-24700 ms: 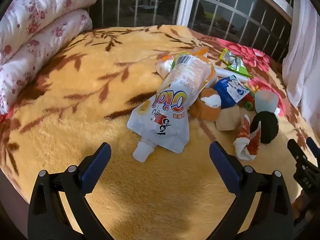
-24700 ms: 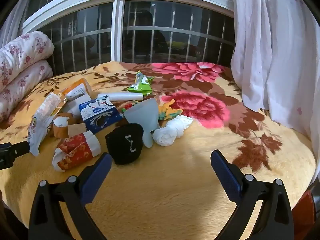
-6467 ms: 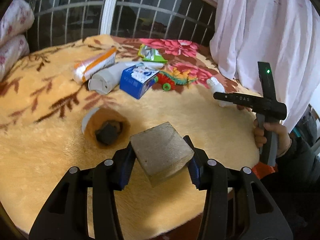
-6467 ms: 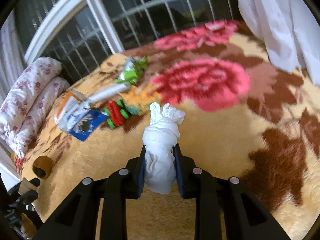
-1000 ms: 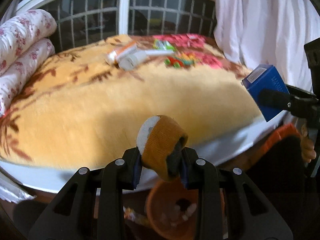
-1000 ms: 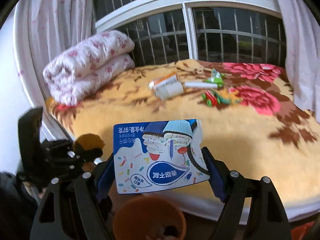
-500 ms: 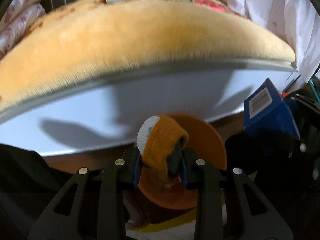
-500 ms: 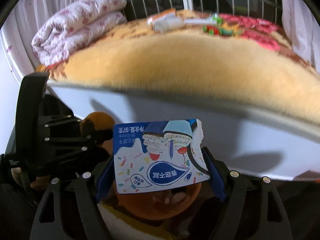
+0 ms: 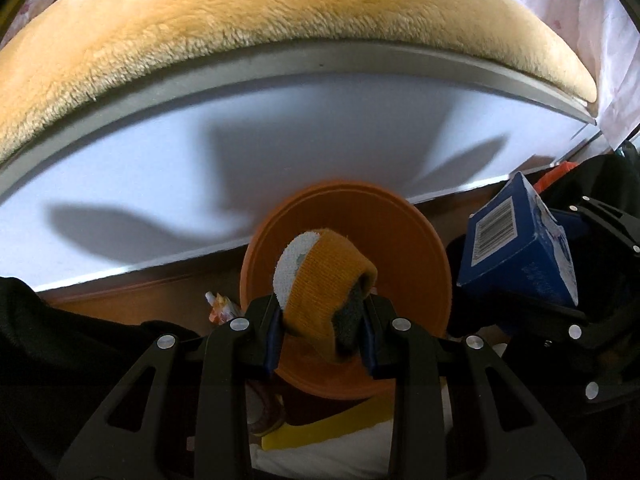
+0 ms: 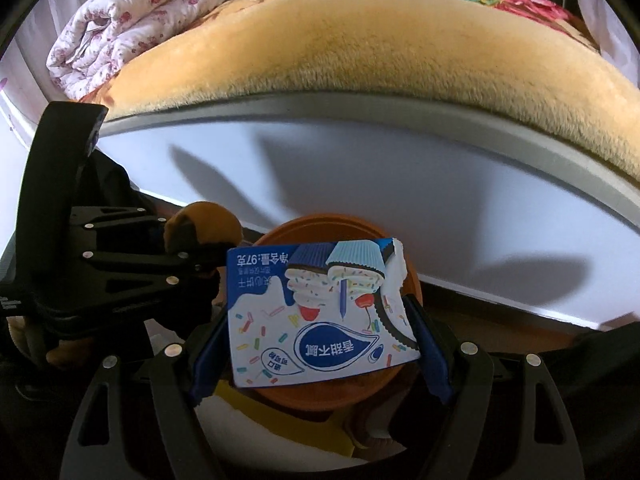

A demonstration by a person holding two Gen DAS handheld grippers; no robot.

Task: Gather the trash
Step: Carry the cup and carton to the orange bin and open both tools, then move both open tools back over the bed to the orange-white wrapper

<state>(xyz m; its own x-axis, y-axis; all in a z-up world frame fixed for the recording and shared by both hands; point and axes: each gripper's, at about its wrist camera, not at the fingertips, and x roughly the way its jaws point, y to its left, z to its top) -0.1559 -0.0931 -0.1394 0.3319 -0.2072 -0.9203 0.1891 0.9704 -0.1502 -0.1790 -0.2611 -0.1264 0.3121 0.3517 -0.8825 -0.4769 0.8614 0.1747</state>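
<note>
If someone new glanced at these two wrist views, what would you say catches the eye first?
Probably the blue snack box, printed with cupcakes and clamped in the right gripper in the middle of the right view. Next, the orange rolled sock pinched in the left gripper. Both hang above the orange bin on the floor, below the edge of the yellow plush blanket.
</note>
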